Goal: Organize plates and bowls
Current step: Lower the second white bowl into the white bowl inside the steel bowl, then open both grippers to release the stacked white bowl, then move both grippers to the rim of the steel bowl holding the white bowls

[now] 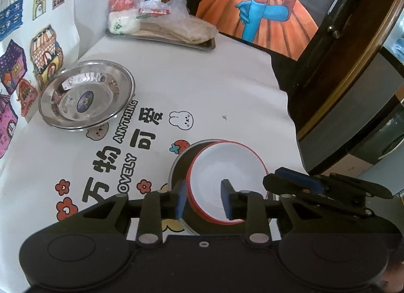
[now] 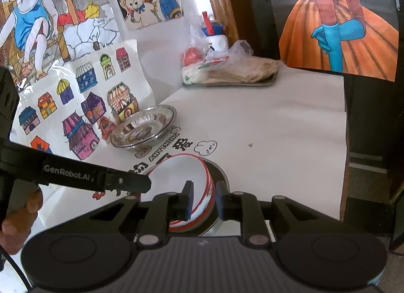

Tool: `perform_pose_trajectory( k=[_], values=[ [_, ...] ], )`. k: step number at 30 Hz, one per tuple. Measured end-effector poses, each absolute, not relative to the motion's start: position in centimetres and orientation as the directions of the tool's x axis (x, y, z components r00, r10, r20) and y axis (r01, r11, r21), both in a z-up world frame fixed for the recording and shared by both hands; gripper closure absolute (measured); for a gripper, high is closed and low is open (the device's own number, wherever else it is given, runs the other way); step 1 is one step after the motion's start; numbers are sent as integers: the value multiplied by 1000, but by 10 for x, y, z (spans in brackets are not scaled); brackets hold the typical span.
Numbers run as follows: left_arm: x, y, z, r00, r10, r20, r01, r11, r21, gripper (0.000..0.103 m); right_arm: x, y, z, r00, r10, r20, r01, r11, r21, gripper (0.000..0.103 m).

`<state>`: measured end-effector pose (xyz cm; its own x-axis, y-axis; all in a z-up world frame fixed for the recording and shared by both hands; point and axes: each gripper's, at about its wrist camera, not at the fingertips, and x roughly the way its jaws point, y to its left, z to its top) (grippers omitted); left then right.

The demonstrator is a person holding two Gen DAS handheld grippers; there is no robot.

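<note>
A white bowl with a red rim (image 1: 227,179) (image 2: 181,179) sits tilted inside a steel plate (image 1: 180,164) (image 2: 218,169) at the near edge of the table. My left gripper (image 1: 204,200) is open, its fingers straddling the bowl's left rim. My right gripper (image 2: 204,200) is open, its fingers straddling the bowl's right wall, and its black body also shows in the left wrist view (image 1: 315,186). A second steel bowl (image 1: 87,95) (image 2: 144,127) stands apart at the far left by the wall.
The table has a white printed cloth (image 1: 202,95) (image 2: 277,121). A steel tray (image 1: 207,44) (image 2: 271,82) with bagged food stands at the back. Drawings cover the left wall (image 2: 83,106). The table's right edge drops beside dark wooden furniture (image 1: 341,65).
</note>
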<state>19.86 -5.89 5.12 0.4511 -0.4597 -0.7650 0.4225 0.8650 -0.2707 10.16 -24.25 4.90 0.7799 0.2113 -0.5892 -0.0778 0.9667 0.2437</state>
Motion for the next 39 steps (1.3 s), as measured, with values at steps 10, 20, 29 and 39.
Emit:
perform_pose_trajectory(
  k=[10,20,29,39],
  values=[
    [184,-38,56,539,-475,-695,393,872,-291,47,87,-242,53,823,183,-537,-61,970,237,54],
    [155,-23,58,632,-468,-618,383,882,-275,27,62,-245,61,855,152,-495,-35,971,238,33],
    [127,-10,55,698,-449,-558,367,893,-260,7,38,-245,68,883,141,-448,-32,970,241,10],
    [98,2,50,800,-381,-463,318,924,-211,1,13,-247,63,919,129,-372,-35,968,250,0]
  ],
)
